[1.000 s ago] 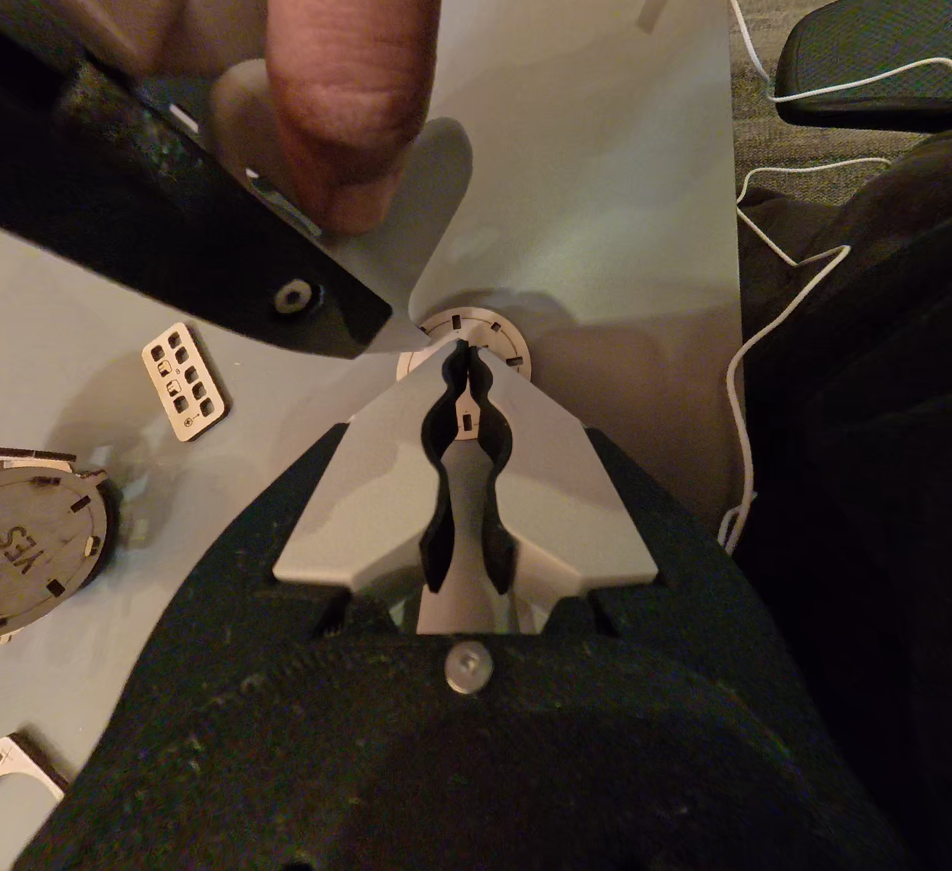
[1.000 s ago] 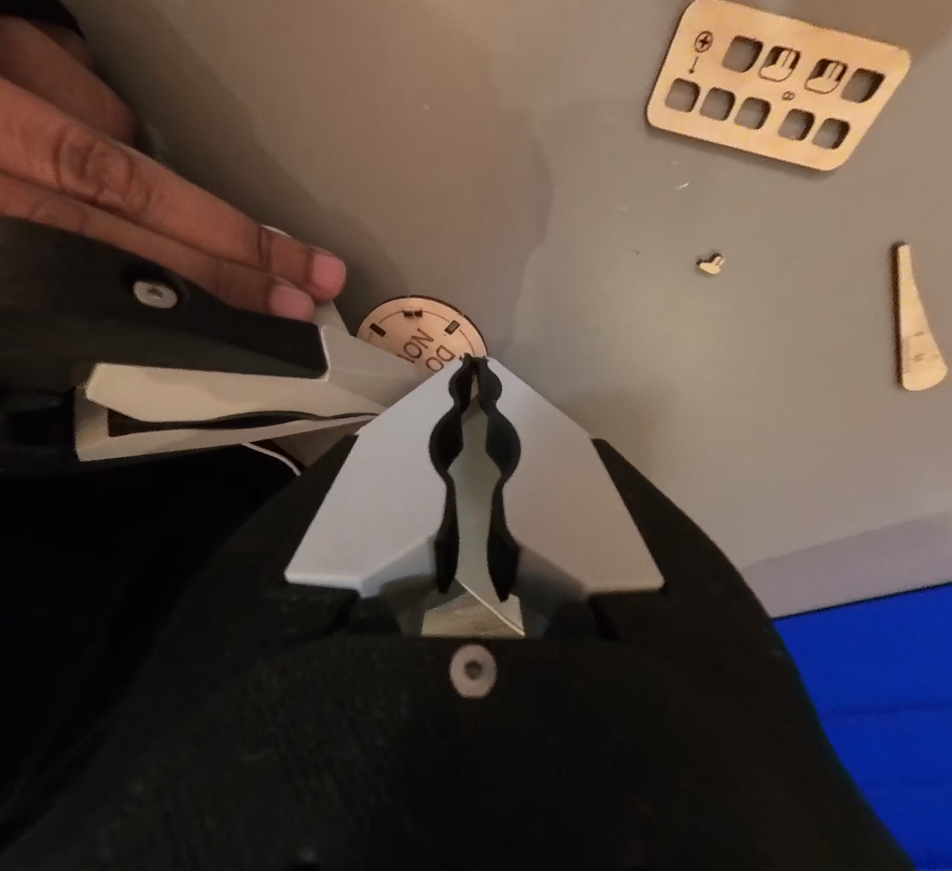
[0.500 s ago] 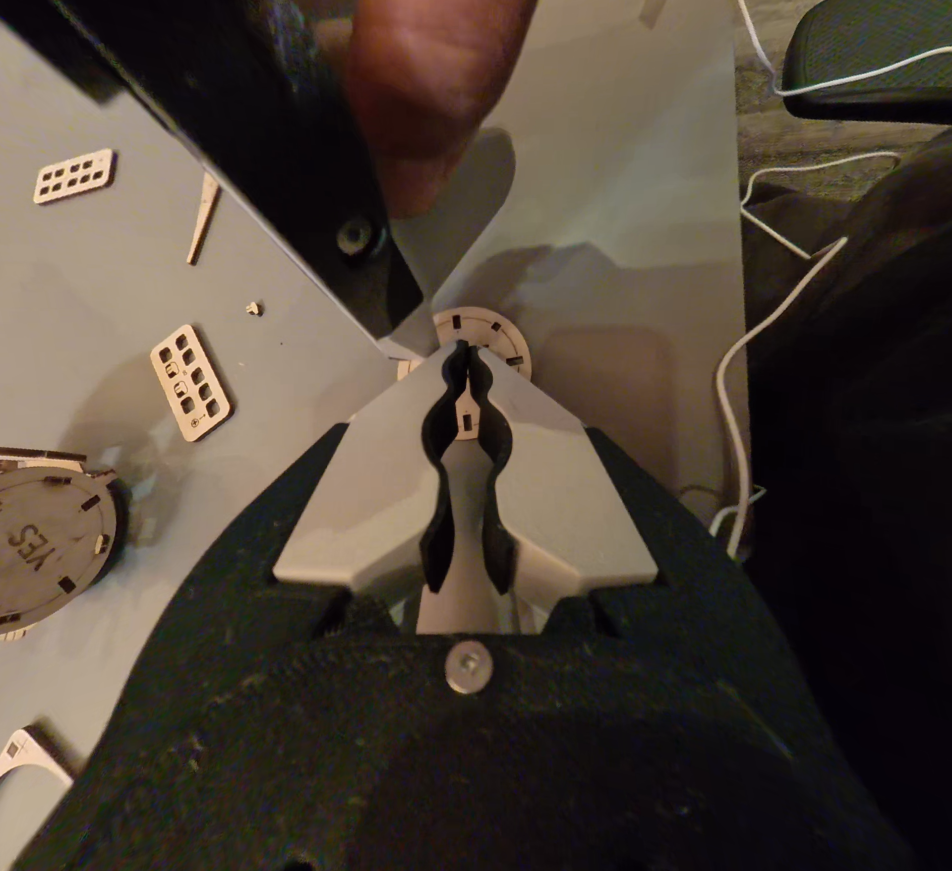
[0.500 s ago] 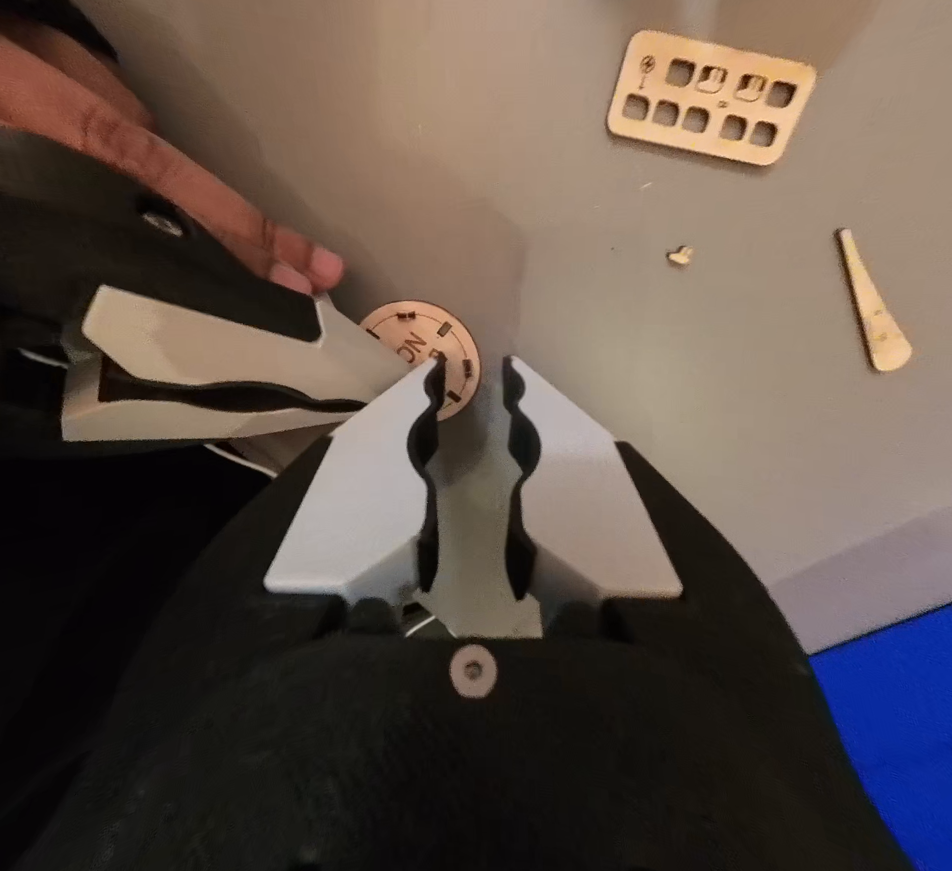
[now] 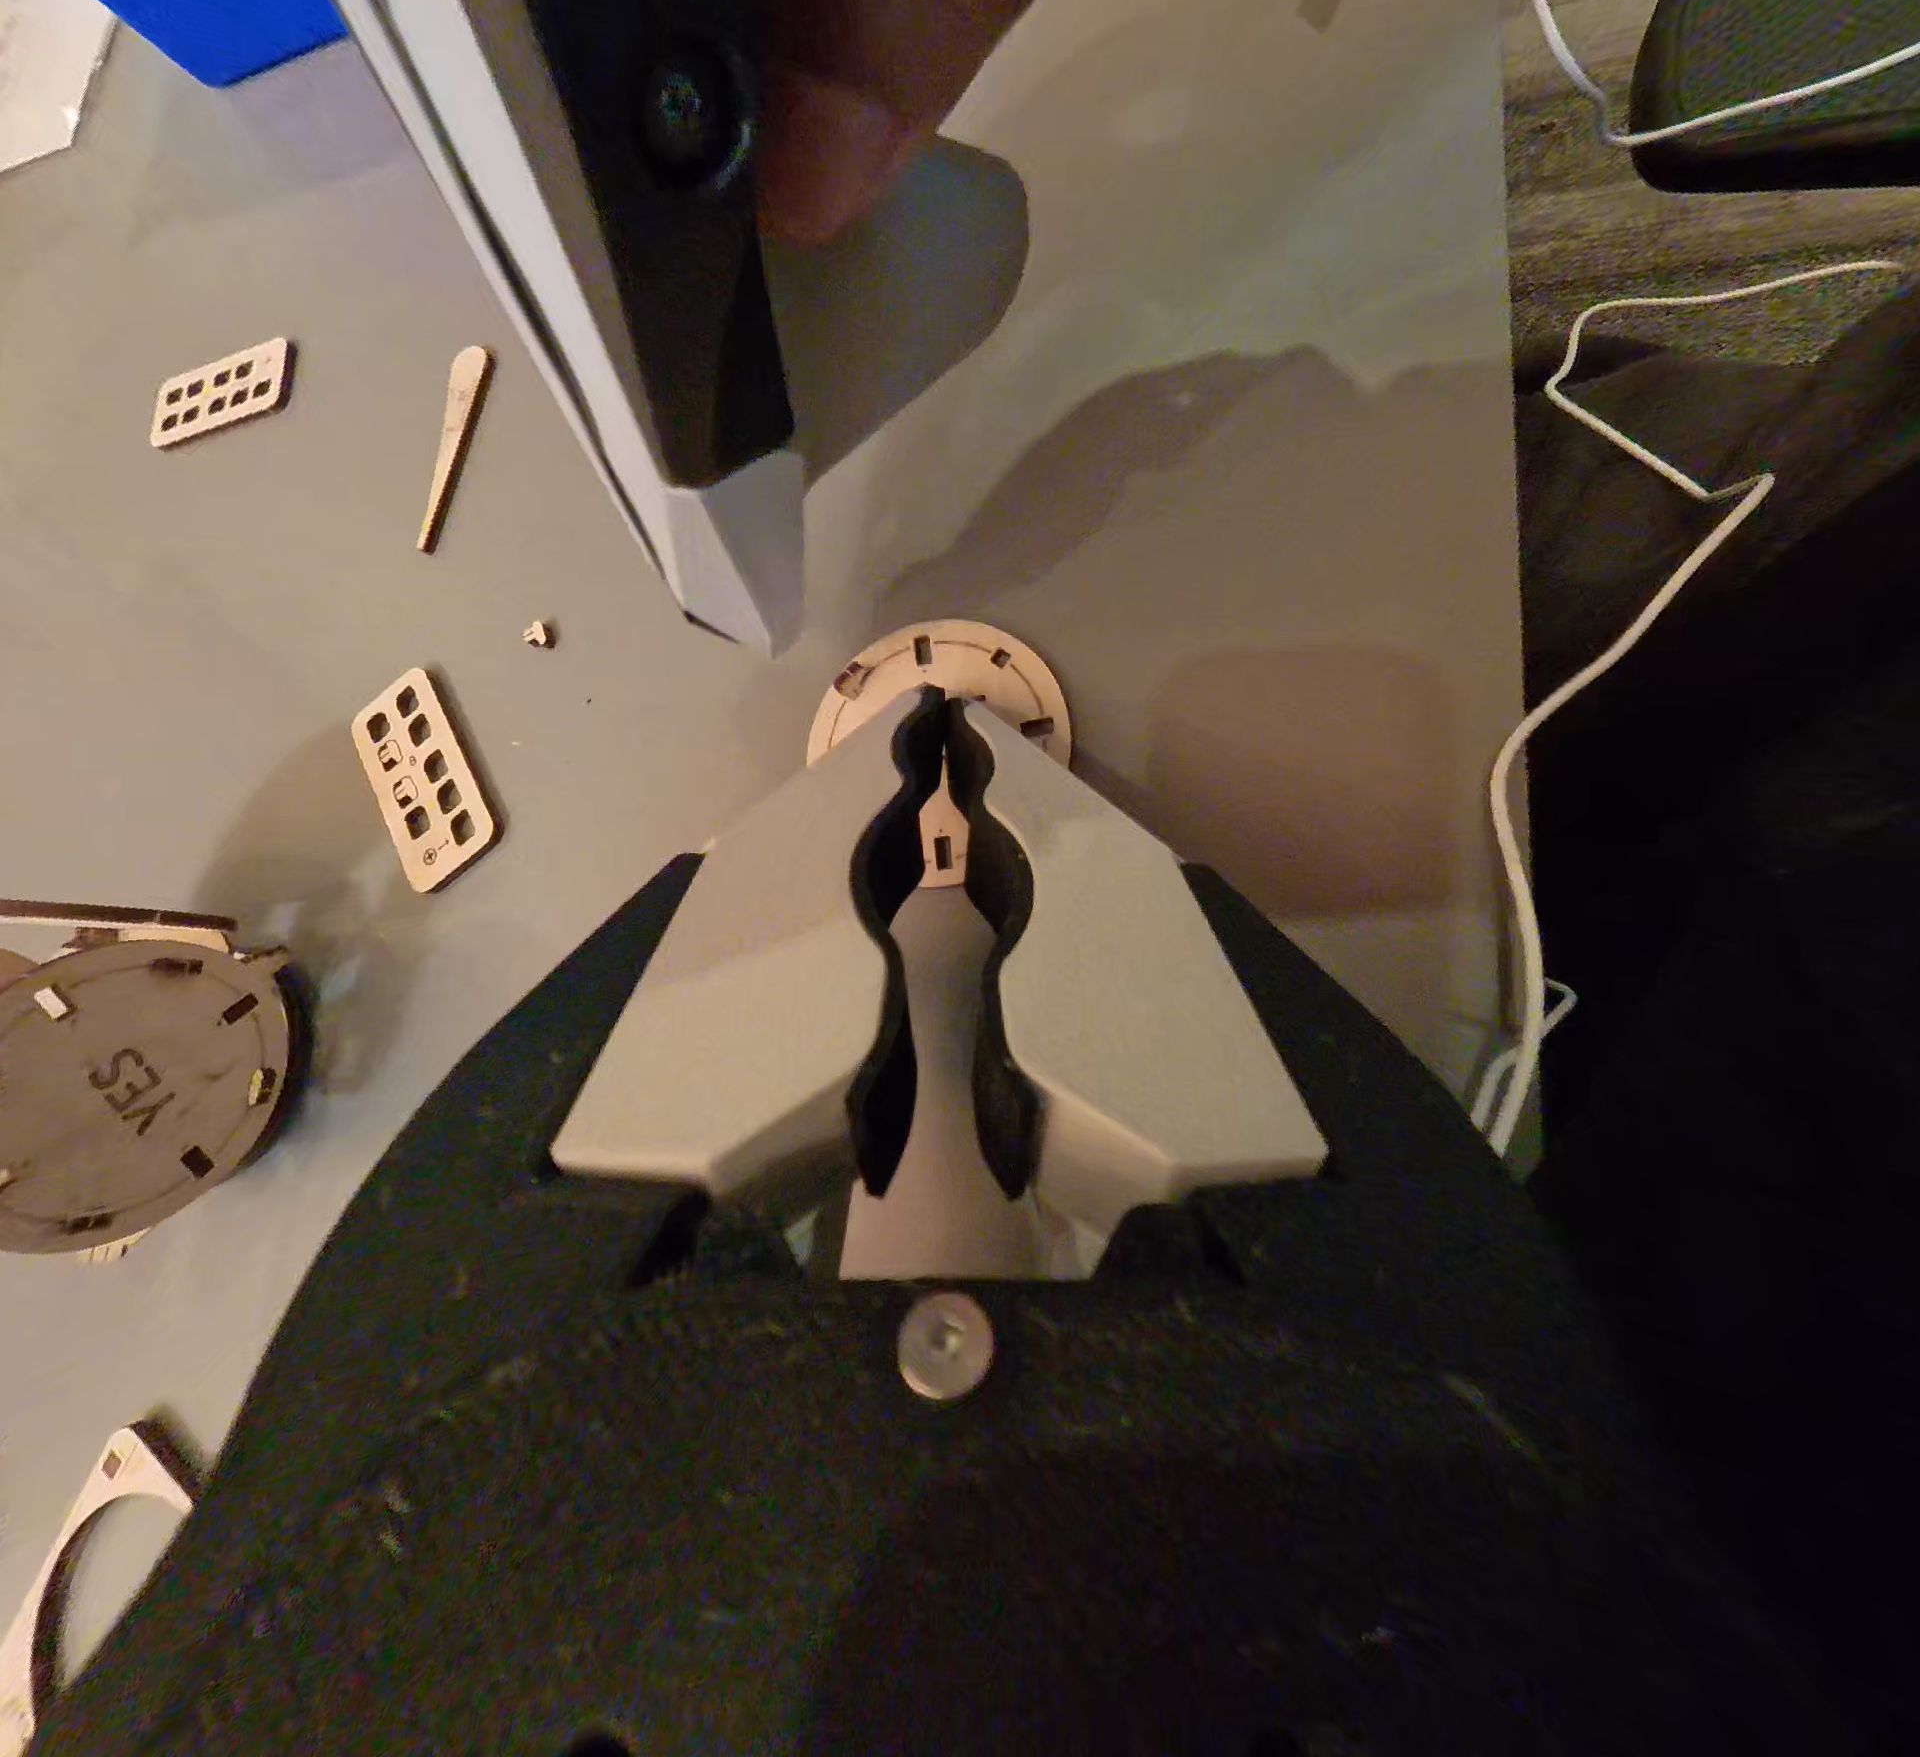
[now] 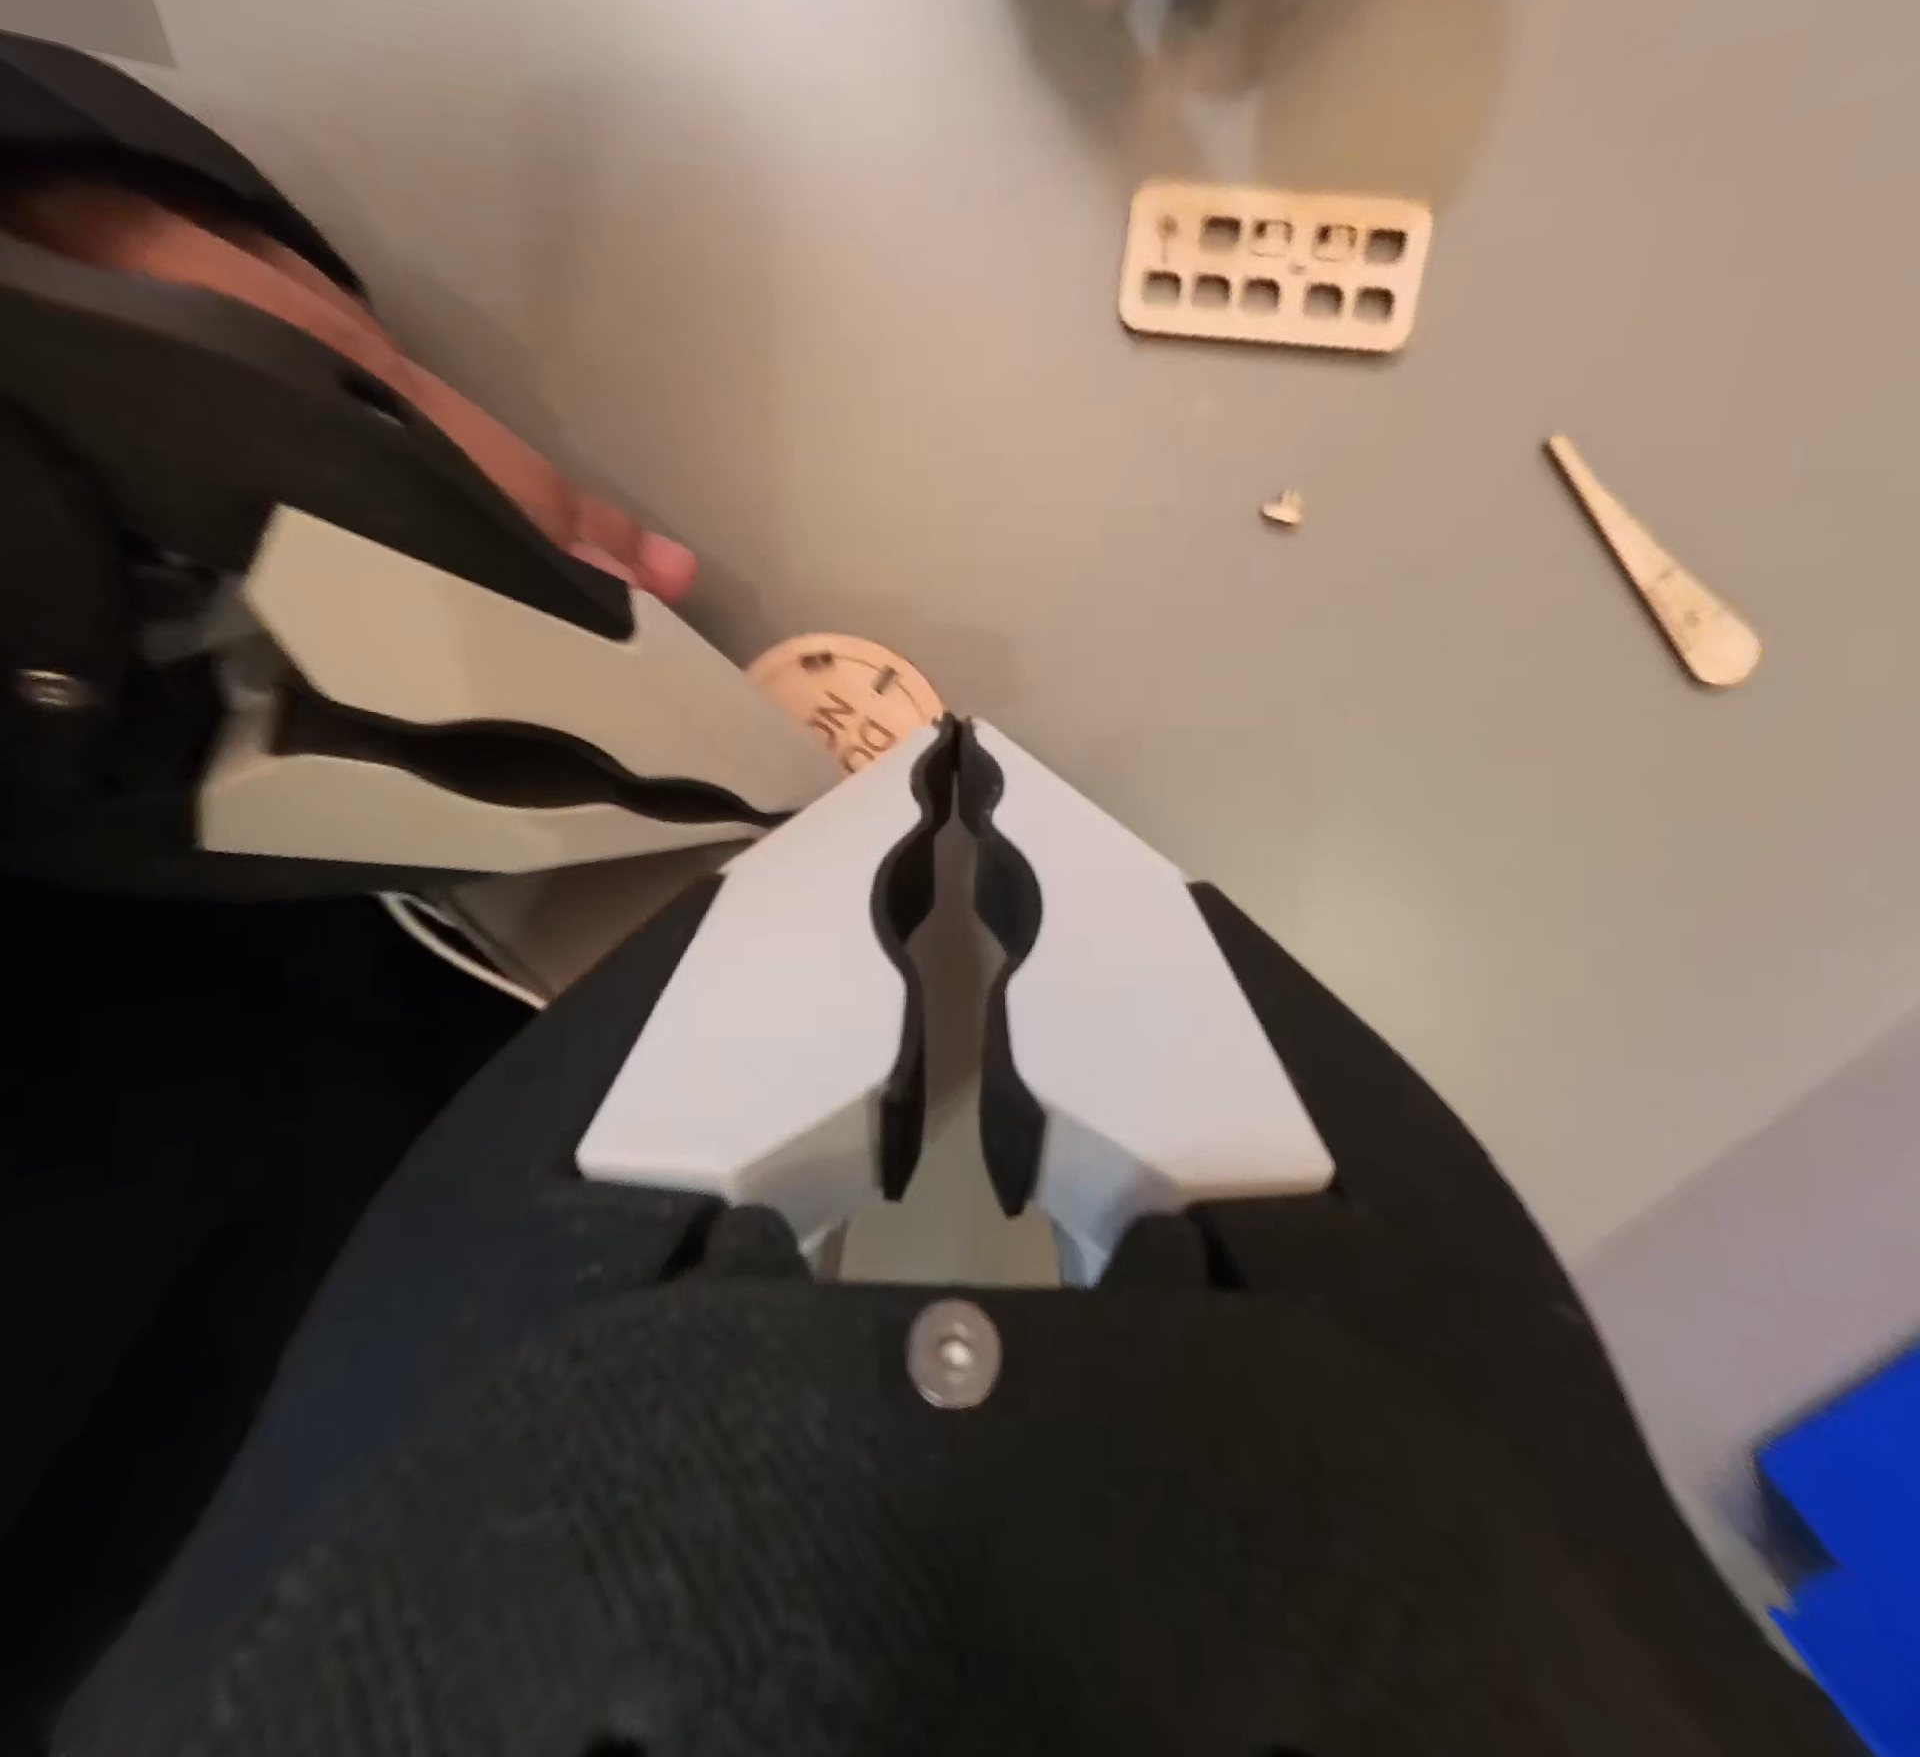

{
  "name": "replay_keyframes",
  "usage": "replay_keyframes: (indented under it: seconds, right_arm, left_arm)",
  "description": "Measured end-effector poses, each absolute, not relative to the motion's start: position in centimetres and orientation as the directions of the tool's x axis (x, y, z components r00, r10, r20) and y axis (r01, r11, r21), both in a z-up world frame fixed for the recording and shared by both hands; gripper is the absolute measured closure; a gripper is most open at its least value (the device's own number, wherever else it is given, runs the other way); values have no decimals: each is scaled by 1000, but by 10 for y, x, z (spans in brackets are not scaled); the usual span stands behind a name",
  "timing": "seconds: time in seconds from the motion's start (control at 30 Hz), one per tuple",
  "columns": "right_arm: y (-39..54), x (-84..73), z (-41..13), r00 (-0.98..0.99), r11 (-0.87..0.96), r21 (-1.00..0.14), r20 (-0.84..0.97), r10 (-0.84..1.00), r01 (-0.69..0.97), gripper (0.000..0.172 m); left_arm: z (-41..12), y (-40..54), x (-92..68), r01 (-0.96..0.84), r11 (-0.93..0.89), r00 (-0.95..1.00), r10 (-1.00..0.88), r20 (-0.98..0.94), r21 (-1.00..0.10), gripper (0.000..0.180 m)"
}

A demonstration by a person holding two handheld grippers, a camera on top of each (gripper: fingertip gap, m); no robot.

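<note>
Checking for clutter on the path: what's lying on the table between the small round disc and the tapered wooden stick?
One tiny wooden bit, roughly midway between disc and stick; otherwise bare grey table. Both wrist views show it.

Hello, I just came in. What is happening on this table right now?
A person holds a hand-held gripper in each hand over a grey table strewn with small laser-cut wooden parts. The left hand-held gripper is closed, its tips over a small round wooden disc lying flat. The right hand-held gripper is also closed with nothing visible between its tips, which hang beside the disc. Around them lie slotted rectangular plates, a tapered stick and a bigger round piece.
</note>
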State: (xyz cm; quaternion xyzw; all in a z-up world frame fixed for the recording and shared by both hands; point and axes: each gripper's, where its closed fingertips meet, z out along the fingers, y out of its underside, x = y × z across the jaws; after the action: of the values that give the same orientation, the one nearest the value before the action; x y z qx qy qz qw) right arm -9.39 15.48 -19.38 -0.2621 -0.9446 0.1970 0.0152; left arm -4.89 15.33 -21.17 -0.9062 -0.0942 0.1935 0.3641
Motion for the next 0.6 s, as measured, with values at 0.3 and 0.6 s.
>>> replay_keyframes:
  seconds: [0.3,0.6]
  right_arm:
    - [151,-90,-192,-864,789,-371,-87,496,490,172]
    - [148,-92,-190,-852,777,-367,-98,515,512,172]
  left_arm:
    - [-211,153,-49,34,-716,909,312,-277,-698,180]
    - [-211,153,-49,38,-714,910,314,-271,-699,180]
